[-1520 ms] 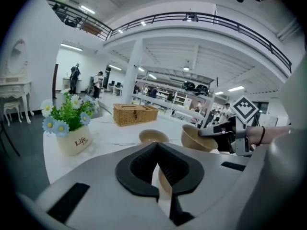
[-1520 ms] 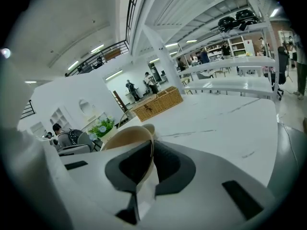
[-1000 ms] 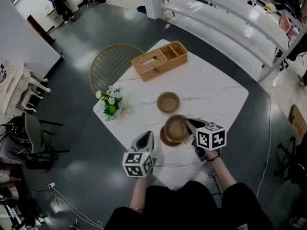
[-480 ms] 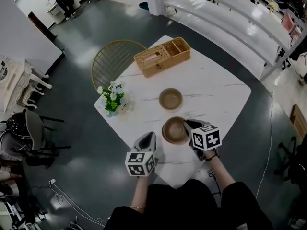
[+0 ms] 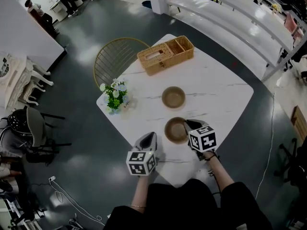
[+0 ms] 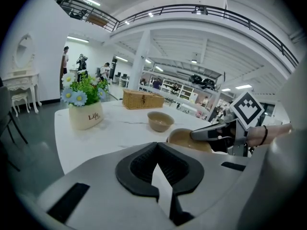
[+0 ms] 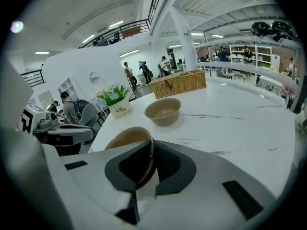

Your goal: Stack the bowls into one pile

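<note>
Now the right hand-held gripper (image 5: 189,125) pinches the near bowl (image 5: 175,130) by its rim, the left hand-held gripper (image 5: 149,136) closed.

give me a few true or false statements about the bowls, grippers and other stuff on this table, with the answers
1. The right gripper is closed on the rim of the near bowl. True.
2. The left gripper holds the far bowl. False: its jaws are together with nothing between them, and the far bowl stands alone on the table.
3. The wicker basket sits beyond both bowls, at the table's far corner. True.
4. The flower pot stands inside the wicker basket. False: it stands on the table near the left edge, apart from the basket.
</note>
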`<action>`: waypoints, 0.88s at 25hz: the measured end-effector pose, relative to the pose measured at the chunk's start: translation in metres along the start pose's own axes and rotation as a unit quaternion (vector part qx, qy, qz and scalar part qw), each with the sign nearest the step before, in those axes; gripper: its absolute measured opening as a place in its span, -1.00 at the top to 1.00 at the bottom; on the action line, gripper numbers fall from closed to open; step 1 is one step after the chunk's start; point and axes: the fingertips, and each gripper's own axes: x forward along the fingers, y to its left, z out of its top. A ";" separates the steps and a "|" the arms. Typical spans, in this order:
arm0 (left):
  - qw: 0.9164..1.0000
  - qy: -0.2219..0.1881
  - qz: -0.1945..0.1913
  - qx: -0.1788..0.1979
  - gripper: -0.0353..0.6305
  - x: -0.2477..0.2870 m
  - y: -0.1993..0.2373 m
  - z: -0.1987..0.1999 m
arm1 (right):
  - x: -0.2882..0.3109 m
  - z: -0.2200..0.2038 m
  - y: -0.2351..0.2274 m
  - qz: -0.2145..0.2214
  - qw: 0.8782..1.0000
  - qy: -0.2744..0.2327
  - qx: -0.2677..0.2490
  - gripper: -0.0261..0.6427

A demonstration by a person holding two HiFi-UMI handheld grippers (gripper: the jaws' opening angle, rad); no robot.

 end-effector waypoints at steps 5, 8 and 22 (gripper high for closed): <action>1.000 0.003 0.001 -0.001 0.85 0.000 0.003 -0.003 | 0.003 0.001 0.002 -0.005 1.000 -0.005 -0.008 0.84; 1.000 0.003 0.000 -0.002 0.85 0.000 0.003 -0.003 | 0.003 0.001 0.002 -0.009 1.000 -0.007 -0.011 0.84; 1.000 -0.012 -0.008 0.003 0.85 -0.003 -0.001 0.006 | -0.001 0.006 0.008 -0.001 0.999 -0.035 0.003 0.61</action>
